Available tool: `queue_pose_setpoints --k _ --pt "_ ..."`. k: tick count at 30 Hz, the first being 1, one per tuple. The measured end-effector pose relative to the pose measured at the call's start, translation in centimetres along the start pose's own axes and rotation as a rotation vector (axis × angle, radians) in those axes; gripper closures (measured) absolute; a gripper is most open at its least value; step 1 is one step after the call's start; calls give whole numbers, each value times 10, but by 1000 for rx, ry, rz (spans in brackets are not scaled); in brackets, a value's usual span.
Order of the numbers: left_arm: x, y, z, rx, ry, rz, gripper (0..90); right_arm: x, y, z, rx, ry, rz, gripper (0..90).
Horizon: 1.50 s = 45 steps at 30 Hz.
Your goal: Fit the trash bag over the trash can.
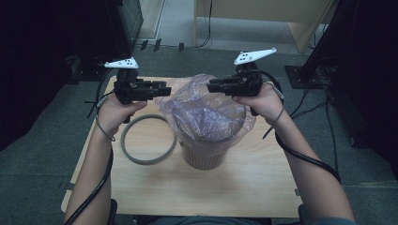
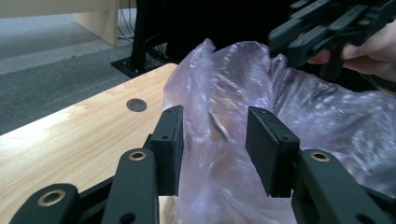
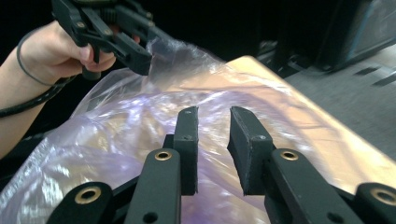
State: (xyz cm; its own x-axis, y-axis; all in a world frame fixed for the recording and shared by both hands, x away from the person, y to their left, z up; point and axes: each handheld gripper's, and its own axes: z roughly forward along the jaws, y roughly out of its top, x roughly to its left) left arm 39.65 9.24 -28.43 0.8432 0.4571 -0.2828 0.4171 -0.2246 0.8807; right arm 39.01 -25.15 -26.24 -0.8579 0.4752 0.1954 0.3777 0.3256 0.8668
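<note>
A brown bin [image 1: 204, 157] stands mid-table, lined with a thin purple plastic bag [image 1: 204, 112] whose loose top billows above the rim. My left gripper [image 1: 166, 90] hovers at the bag's left edge, pointing right. In the left gripper view its jaws [image 2: 215, 114] stand wide apart, with the bag [image 2: 243, 70] just beyond them and nothing pressed. My right gripper [image 1: 210, 86] faces it from the bag's right side. Its jaws [image 3: 212, 112] keep a narrower gap over the bag [image 3: 140, 121], without pinching the film. Each gripper view shows the other gripper, the right [image 2: 289, 42] and the left [image 3: 140, 60].
A grey ring [image 1: 145, 161] lies flat on the wooden table [image 1: 263, 187] left of the bin. The tabletop has a small round hole [image 2: 136, 105] near its far edge. Dark stands and cables crowd the floor around the table.
</note>
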Motion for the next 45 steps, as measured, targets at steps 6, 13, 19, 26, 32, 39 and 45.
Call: queue_pose_setpoints --k 6,13,19,26,32,39,45 --pt "-1 -2 -19 -55 -6 -27 513 10 7 21 40 35 -19 742" --pt "-12 -12 -9 92 -47 -1 650 12 6 44 125 40 -13 742" --pt "-9 -20 8 109 -40 -29 628 7 3 61 196 5 -29 735" --pt "-2 -26 10 67 -45 -30 551 5 -2 85 274 1 -79 452" --pt "8 -31 11 50 -73 -81 511 9 -6 93 323 8 -100 340" --pt "2 -25 0 21 -76 -66 505 16 13 59 212 21 -113 471" --pt "1 -23 -6 45 -75 -105 587 29 14 37 170 101 -54 690"
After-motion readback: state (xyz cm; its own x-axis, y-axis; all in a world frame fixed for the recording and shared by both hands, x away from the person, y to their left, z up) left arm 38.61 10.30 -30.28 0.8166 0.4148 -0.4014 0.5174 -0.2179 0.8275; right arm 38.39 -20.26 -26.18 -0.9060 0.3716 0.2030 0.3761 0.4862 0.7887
